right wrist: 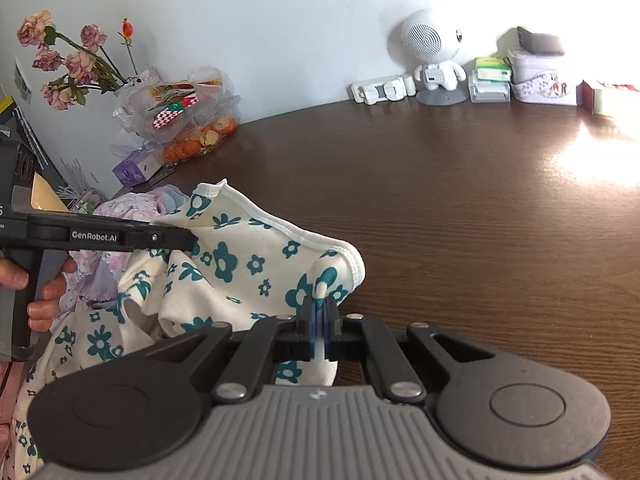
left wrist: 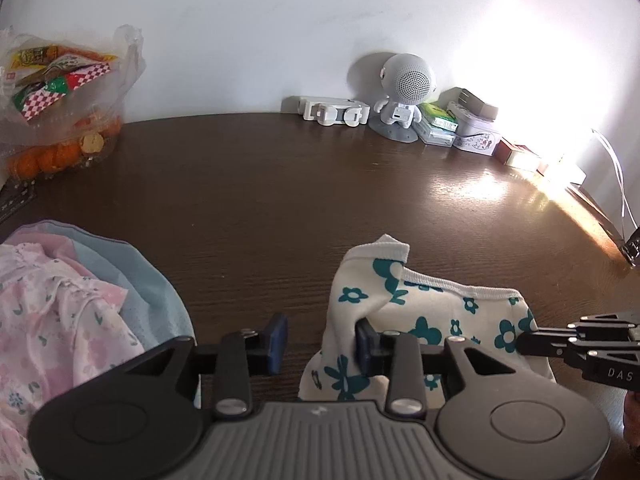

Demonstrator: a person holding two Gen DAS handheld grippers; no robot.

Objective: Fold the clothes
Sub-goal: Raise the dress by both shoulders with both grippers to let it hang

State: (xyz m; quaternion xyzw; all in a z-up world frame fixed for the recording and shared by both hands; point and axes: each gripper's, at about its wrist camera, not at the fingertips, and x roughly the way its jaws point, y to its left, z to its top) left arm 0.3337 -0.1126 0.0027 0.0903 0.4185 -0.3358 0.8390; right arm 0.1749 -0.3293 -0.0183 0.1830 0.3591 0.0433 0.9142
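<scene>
Table (right wrist: pixel 460 208) is dark wood-grain, glossy, with hard sun glare at the far right. Smooth top means cloth slides freely, so a one-sided pull likely drags the whole piece instead of creasing it.

Garment (right wrist: pixel 240 264), cream knit with teal flowers and white ribbed hem, sits bunched at the near edge of the table, part lifted. Soft, limp, no stiffness: it sags between holds, so layers may get pinched together unseen.

Pile of pink floral and pale blue fabric (left wrist: pixel 72 300) lies just left of it. Risk: a sweep leftward snags or mixes the two.

Right gripper (right wrist: pixel 320 316) is clenched on a thin fold near the hem corner. Narrow bite, could slip out under tension.

Left gripper (left wrist: pixel 320 338) is spread wide, one pad touching the garment's left edge, nothing grasped. If it closes there it probably catches only a wrinkle.
</scene>
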